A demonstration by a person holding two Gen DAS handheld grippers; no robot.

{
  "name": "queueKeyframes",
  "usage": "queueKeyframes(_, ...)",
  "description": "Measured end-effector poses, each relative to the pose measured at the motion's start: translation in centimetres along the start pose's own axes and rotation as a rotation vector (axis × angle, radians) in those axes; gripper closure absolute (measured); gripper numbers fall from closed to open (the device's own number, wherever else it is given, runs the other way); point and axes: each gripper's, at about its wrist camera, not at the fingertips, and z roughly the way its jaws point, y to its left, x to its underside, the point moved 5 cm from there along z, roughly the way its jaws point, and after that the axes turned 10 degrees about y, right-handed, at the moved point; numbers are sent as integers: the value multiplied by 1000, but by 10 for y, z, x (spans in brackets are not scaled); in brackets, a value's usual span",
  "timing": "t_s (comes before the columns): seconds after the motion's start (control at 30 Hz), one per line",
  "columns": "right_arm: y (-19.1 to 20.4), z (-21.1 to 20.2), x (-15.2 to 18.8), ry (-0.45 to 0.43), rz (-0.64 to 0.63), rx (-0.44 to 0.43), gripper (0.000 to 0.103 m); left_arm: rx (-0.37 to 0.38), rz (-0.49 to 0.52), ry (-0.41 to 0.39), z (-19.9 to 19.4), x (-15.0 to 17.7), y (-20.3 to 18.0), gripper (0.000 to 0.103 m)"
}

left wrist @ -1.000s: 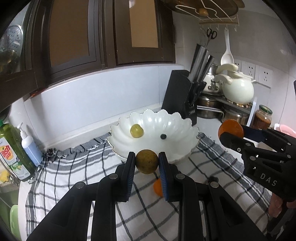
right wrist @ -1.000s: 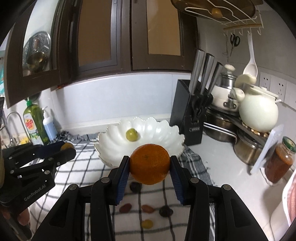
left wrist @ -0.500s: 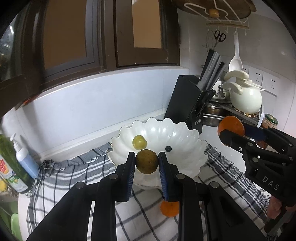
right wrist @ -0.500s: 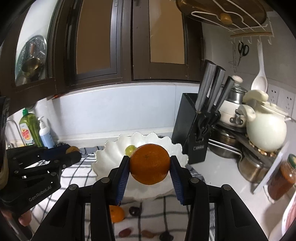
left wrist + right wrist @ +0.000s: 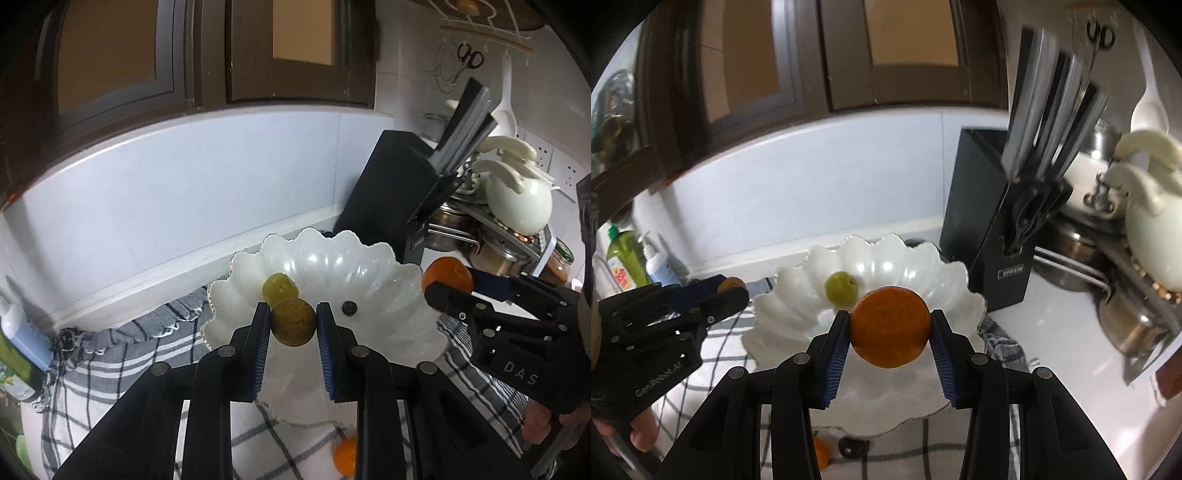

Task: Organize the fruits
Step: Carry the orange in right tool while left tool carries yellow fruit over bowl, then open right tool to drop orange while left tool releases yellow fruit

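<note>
My left gripper (image 5: pixel 293 323) is shut on a brownish-yellow round fruit (image 5: pixel 293 322) held over the near part of the white scalloped bowl (image 5: pixel 388 266). My right gripper (image 5: pixel 889 328) is shut on an orange (image 5: pixel 890 326), also over the bowl (image 5: pixel 945 280). Inside the bowl lie a green plum (image 5: pixel 279 287) (image 5: pixel 841 288) and a small dark berry (image 5: pixel 349 307). In the left wrist view the right gripper (image 5: pixel 448 282) with its orange comes in from the right; in the right wrist view the left gripper (image 5: pixel 731 288) sits at the left.
A black knife block (image 5: pixel 997 221) stands just right of the bowl, with a white teapot (image 5: pixel 517 206) and steel pots behind. The bowl rests on a checked cloth (image 5: pixel 122 354). Another orange (image 5: pixel 345 458) and a dark fruit (image 5: pixel 851 445) lie on the cloth. Soap bottles (image 5: pixel 628 262) stand at far left.
Both grippers have moved forward toward the bowl, each carrying its fruit, and now hang over it. The bowl looks larger and closer. Neither grip has changed.
</note>
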Motion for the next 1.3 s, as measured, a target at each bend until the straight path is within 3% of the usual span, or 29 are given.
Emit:
queueKeyframes(0.3, -11, 53, -6, 116, 28, 6, 59, -15, -21, 54, 46, -14, 10, 77)
queueKeyframes(0.7, -10, 97, -3, 233, 10, 10, 59, 25, -46, 200, 104, -12, 14, 77)
queueKeyframes(1.2, -16, 118, 2, 313, 21, 3, 58, 4, -23, 286, 126, -8, 12, 77)
queueKeyframes(1.23, -16, 119, 2, 318, 22, -2, 58, 3, -24, 287, 126, -8, 12, 76)
queueKeyframes(1.3, -17, 121, 3, 326, 28, -5, 58, -1, -27, 289, 126, -8, 13, 66)
